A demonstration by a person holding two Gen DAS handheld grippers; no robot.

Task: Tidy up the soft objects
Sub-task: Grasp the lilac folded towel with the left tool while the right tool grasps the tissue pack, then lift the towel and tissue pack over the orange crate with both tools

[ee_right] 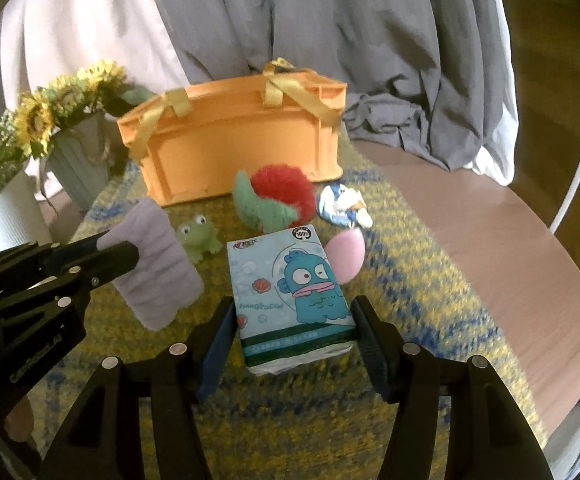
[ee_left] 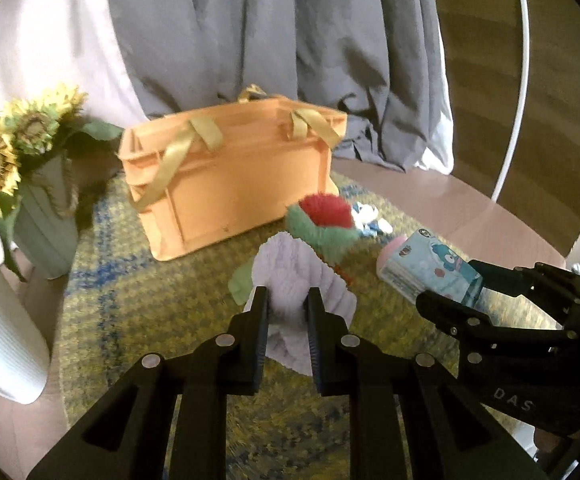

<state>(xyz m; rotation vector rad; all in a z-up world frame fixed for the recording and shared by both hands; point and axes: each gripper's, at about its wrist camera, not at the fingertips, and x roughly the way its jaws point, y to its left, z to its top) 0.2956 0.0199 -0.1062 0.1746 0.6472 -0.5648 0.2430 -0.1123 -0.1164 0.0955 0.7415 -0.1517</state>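
basket (ee_right: 234,148) at rug's (ee_right: 330,420) back, flower pots (ee_right: 78,168) left of it, plush toys (ee_right: 278,196) before it

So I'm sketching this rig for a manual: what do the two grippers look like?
Both the left gripper and right gripper are matte black linkage frames with silver rivets and flat parallel fingers faced with dark blue ribbed pads. White lettering marks each body's side. No cables show.

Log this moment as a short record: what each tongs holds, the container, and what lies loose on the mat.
left tongs: shut on lilac cloth
right tongs: shut on tissue pack
container: orange basket, behind the items
loose on mat: green frog, red and green plush, pink sponge, blue and white toy
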